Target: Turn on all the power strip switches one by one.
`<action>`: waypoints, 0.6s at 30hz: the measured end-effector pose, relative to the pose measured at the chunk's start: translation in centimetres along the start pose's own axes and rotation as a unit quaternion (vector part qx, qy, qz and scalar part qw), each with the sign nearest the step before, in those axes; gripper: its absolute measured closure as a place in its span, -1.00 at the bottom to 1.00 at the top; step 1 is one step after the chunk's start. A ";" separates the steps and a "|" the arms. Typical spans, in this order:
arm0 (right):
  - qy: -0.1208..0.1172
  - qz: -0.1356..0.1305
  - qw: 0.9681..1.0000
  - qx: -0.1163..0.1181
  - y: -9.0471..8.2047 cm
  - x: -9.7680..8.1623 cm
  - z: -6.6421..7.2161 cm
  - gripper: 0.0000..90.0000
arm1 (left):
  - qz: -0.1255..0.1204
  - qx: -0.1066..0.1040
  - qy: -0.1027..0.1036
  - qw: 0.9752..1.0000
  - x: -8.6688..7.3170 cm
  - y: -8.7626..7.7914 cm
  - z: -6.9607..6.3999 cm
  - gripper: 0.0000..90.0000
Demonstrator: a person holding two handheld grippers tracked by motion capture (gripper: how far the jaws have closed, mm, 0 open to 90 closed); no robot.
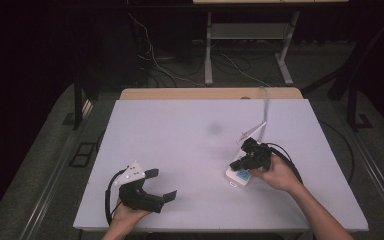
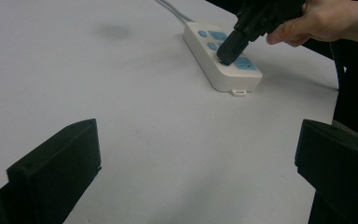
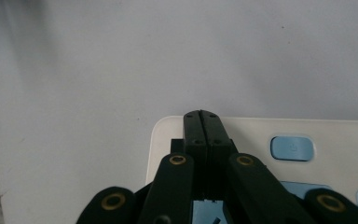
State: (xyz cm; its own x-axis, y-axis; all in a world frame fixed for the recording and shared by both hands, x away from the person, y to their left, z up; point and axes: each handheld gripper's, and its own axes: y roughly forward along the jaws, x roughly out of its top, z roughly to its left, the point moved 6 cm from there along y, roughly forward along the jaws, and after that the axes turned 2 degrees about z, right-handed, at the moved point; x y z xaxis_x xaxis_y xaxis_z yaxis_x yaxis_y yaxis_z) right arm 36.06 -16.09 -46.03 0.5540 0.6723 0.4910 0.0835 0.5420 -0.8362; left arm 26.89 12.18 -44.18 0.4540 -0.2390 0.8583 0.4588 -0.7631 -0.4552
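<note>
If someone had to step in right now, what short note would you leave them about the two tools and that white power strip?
Right tool: jaws shut together, tip pressed down on the top of the white power strip, among its blue buttons. It grips nothing.
Left tool: jaws wide open, empty, resting at the near left of the white table, well apart from the strip.
The strip lies flat at the right, its cord running to the far edge.
Done: tip is on the strip. Left: whether a button has been switched cannot be told; check, then lift off.

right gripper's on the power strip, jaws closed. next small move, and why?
Probably press straight down a touch with the right gripper: its shut jaws sit tip-down on a blue button of the power strip. The open left gripper rests apart from it.
</note>
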 end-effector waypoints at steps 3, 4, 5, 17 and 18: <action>0.004 -0.002 1.000 -0.001 0.0 0.0 0.0 1.00 | 0.000 0.000 -0.002 1.000 0.0 0.0 0.0 -1.00; 0.005 -0.001 1.000 0.000 0.0 0.0 0.0 1.00 | 0.000 0.001 -0.001 1.000 0.0 0.0 0.0 -1.00; 0.008 -0.002 1.000 0.002 0.0 0.0 0.0 1.00 | 0.000 0.001 -0.001 1.000 0.0 0.0 0.1 -1.00; 0.017 -0.015 1.000 0.000 -0.4 -0.2 0.0 1.00 | -0.001 0.001 0.003 1.000 0.0 0.0 -0.1 -1.00; 0.019 -0.017 1.000 -0.001 -0.4 -0.2 0.0 1.00 | -0.001 0.000 0.003 1.000 0.0 0.0 -0.1 -1.00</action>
State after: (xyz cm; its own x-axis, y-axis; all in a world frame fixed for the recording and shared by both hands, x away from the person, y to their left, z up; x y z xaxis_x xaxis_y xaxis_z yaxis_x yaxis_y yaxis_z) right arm 35.94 -16.48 -45.77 0.5812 0.6346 0.5094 0.1033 0.5634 -0.8197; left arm 26.83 12.10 -44.17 0.4489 -0.2402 0.8607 0.4605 -0.7632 -0.4532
